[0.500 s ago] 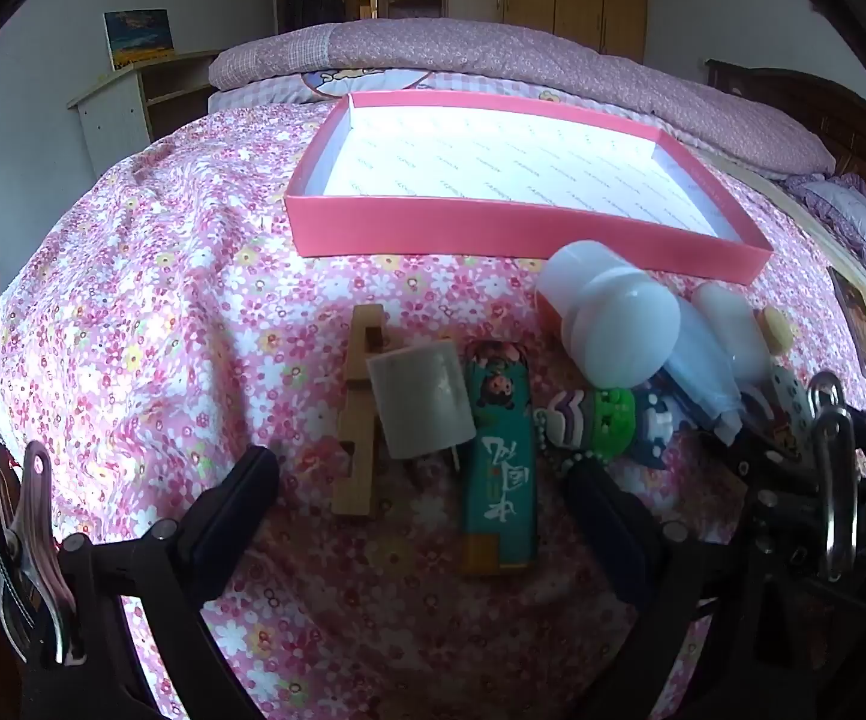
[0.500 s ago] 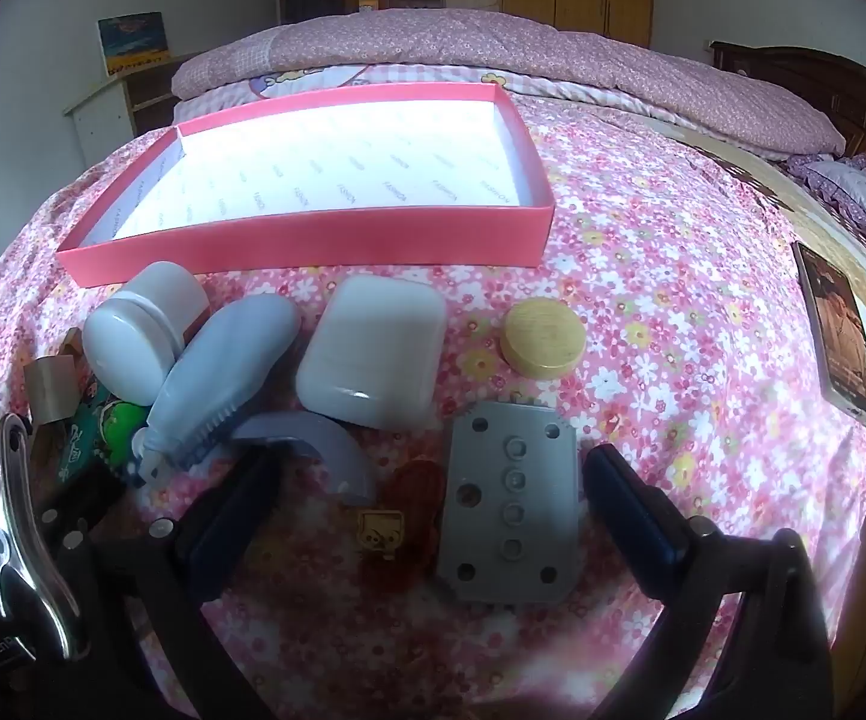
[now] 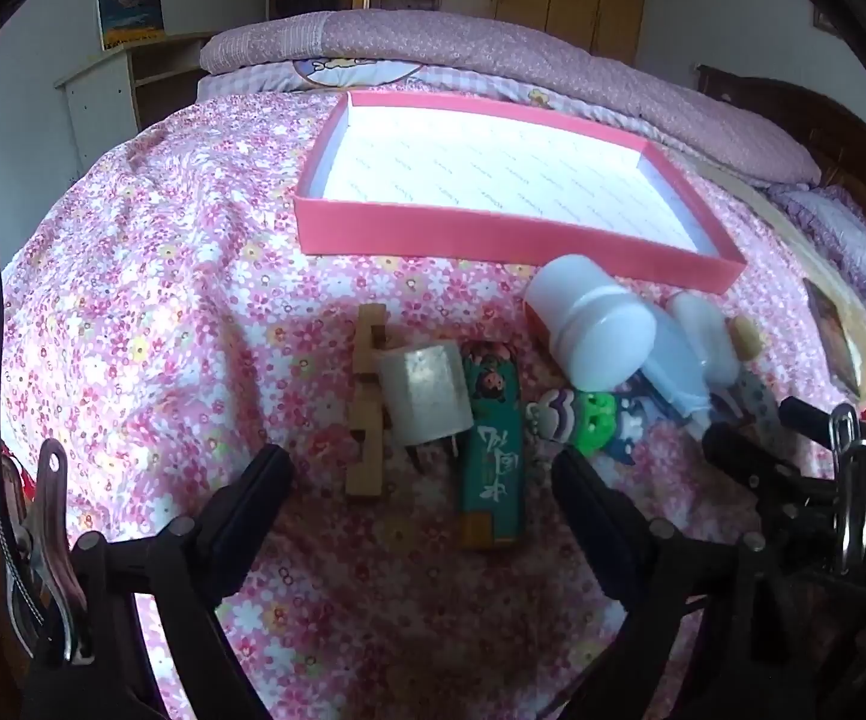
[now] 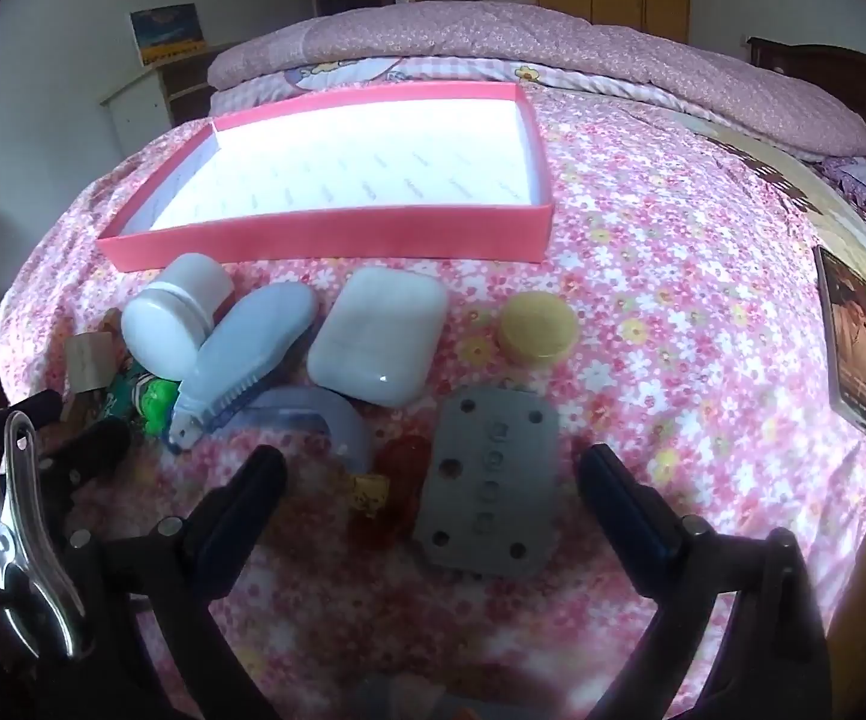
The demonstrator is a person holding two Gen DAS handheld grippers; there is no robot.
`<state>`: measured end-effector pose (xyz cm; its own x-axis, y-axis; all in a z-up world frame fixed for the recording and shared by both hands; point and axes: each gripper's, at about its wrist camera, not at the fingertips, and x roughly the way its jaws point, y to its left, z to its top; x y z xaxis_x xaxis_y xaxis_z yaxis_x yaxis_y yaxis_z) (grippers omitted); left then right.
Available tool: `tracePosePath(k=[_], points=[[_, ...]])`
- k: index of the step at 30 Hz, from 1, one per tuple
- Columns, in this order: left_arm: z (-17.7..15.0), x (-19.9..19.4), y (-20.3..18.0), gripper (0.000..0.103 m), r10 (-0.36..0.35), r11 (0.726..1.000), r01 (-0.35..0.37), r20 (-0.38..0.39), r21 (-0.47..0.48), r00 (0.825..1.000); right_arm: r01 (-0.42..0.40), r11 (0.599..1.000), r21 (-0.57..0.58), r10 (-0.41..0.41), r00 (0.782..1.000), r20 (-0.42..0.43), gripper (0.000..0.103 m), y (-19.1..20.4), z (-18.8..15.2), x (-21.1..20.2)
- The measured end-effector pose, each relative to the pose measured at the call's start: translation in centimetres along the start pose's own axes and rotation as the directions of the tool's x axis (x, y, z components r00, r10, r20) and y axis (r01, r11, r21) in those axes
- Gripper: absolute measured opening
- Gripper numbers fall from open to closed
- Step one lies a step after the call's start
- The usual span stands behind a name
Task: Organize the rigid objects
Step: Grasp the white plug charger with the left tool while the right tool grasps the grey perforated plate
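Both grippers, left (image 3: 421, 474) and right (image 4: 433, 474), spread wide, empty; green lighter (image 3: 491, 444) lengthwise toward pink tray (image 3: 493, 240).

You have a shallow pink box (image 4: 337, 240) with a white floor lying open on the flowered bed. In front of it sits a row of small things. From the left: a wooden block (image 3: 367, 402), a white plug (image 3: 424, 399) leaning on it, a green lighter (image 3: 491, 450), a green toy (image 3: 595, 420), a white jar (image 4: 172, 321) on its side, a pale blue brush (image 4: 247, 354), a white case (image 4: 376, 336), a yellow lid (image 4: 538, 330) and a flat grey plate (image 4: 493, 492) with holes.
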<state>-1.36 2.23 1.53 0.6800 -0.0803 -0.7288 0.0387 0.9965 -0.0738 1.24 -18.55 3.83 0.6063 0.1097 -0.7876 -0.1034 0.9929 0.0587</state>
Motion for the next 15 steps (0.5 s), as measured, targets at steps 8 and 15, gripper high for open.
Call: tracePosePath(k=[8,15], points=[[-0.2,-2.4,-0.6,0.088,-0.001,0.999,0.001,0.025,0.035,1.0,-0.022,1.0,-0.009,0.022,1.0,0.004,0.1,-0.4,0.6,-1.9],[0.0,-2.1,-0.4,0.084,0.004,1.0,-0.005,0.023,0.029,1.0,-0.066,0.998,-0.014,0.067,0.998,0.017,0.092,-1.4,0.4,-2.6]])
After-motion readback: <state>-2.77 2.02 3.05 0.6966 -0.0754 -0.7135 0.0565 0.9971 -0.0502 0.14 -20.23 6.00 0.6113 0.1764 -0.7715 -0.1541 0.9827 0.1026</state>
